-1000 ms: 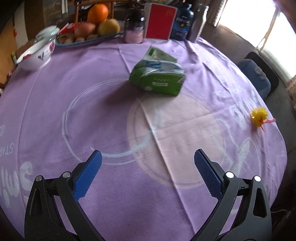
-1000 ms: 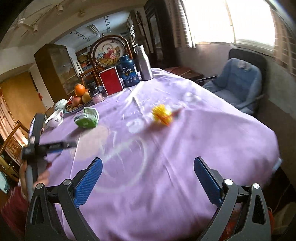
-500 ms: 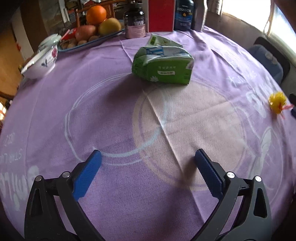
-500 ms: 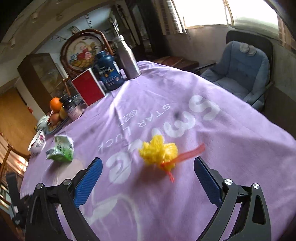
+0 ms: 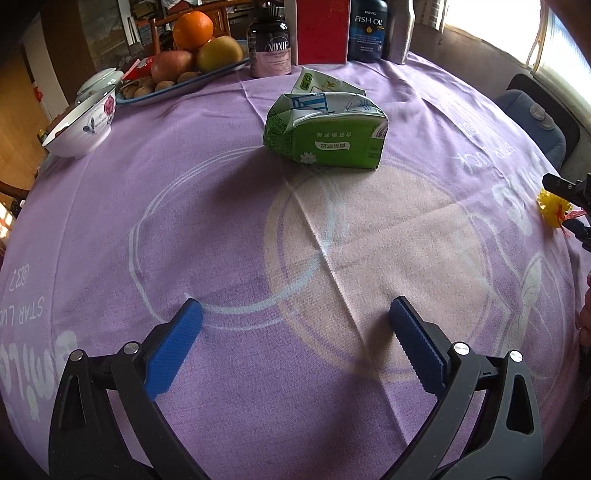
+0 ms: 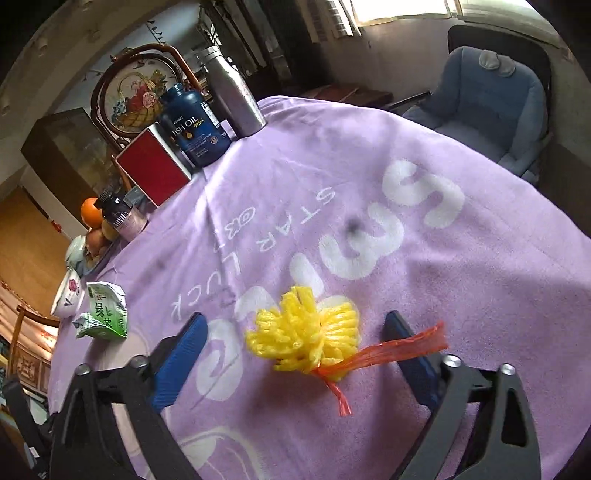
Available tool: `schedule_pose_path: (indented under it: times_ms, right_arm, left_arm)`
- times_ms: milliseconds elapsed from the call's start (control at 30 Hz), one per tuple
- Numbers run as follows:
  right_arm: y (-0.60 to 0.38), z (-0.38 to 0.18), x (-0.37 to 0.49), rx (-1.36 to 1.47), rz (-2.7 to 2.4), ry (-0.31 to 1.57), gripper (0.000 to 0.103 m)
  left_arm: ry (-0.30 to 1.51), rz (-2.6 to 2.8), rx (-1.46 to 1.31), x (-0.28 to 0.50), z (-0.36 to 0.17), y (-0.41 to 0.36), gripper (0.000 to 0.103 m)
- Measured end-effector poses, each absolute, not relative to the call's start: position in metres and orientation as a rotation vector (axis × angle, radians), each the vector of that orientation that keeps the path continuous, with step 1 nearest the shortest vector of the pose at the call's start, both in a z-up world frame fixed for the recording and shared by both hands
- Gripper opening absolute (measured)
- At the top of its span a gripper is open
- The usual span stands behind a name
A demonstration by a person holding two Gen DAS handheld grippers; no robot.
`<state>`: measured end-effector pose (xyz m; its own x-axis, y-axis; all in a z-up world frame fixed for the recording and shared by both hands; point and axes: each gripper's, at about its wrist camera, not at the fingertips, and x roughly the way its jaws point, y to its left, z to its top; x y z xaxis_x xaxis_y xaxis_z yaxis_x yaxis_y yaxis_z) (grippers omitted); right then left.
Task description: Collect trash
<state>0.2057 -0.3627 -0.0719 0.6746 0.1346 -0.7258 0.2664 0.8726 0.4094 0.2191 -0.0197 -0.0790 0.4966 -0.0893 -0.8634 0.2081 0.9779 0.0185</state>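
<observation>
A crushed green carton lies on the purple tablecloth ahead of my left gripper, which is open and empty well short of it. The carton also shows far left in the right wrist view. A yellow foam net with a red mesh strip lies between the open fingers of my right gripper, not clamped. The net shows at the right edge of the left wrist view, with the right gripper's fingers around it.
At the table's back stand a fruit tray, a white bowl, a dark supplement jar, a red box, a fish oil bottle and a steel bottle. A blue chair stands beyond the table edge.
My right gripper has moved in on the yellow net, which now sits between its fingers. My left gripper has moved closer to the green carton.
</observation>
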Motion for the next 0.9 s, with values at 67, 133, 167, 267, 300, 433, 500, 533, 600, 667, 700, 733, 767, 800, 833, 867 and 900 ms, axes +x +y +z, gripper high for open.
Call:
schedule_pose_path:
  times_ms: [67,133,167,267,300,433,500,533,600,667,700,733,767,800,833,867,900]
  right_arm:
    - [-0.365,-0.074,0.206,0.542,-0.067,0.836,0.052]
    - [-0.368,-0.075,0.204,0.571,-0.056,0.829,0.049]
    - [-0.368,-0.075,0.204,0.571,-0.051,0.828,0.048]
    - [-0.363,-0.072,0.204,0.557,0.007,0.824,0.046]
    - [-0.36,-0.072,0.205,0.546,0.025,0.825,0.046]
    - [-0.354,-0.074,0.209,0.53,0.054,0.858,0.047]
    - [-0.354,-0.073,0.209,0.532,0.057,0.858,0.048]
    - [-0.355,-0.074,0.208,0.54,0.059,0.855,0.048]
    - [-0.356,-0.074,0.208,0.55,0.061,0.852,0.047]
    - [-0.357,-0.075,0.207,0.555,0.062,0.852,0.047]
    - [-0.357,-0.075,0.207,0.559,0.062,0.851,0.047]
    - [-0.357,-0.075,0.207,0.562,0.062,0.85,0.047]
    - [-0.357,-0.075,0.208,0.565,0.062,0.848,0.047]
    - [-0.358,-0.076,0.207,0.571,0.062,0.847,0.047]
    - [-0.36,-0.076,0.207,0.583,0.063,0.843,0.047]
    - [-0.36,-0.077,0.207,0.592,0.064,0.84,0.048]
    - [-0.361,-0.077,0.207,0.601,0.066,0.837,0.048]
  left_arm:
    - [1.036,-0.18,0.126,0.219,-0.079,-0.02,0.098]
    - [1.036,-0.181,0.126,0.219,-0.079,-0.02,0.098]
    - [1.036,-0.18,0.126,0.219,-0.079,-0.02,0.098]
    - [1.038,-0.183,0.123,0.219,-0.079,-0.02,0.098]
    - [1.04,-0.188,0.123,0.219,-0.079,-0.019,0.097]
    - [1.039,-0.207,0.083,0.226,-0.072,-0.014,0.097]
    - [1.032,-0.192,0.06,0.233,-0.065,-0.013,0.097]
    - [1.035,-0.206,0.061,0.241,-0.061,-0.015,0.097]
    - [1.034,-0.207,0.067,0.258,-0.053,-0.02,0.097]
    - [1.02,-0.192,0.025,0.272,-0.046,-0.022,0.097]
    - [1.013,-0.202,0.007,0.28,-0.044,-0.025,0.097]
    - [1.008,-0.214,0.004,0.285,-0.042,-0.028,0.097]
    - [1.0,-0.221,0.013,0.291,-0.04,-0.034,0.097]
    - [0.987,-0.22,0.029,0.295,-0.039,-0.04,0.097]
    - [0.972,-0.215,0.05,0.297,-0.038,-0.045,0.097]
    - [0.951,-0.202,0.08,0.299,-0.038,-0.051,0.097]
    - [0.932,-0.186,0.111,0.3,-0.039,-0.057,0.097]
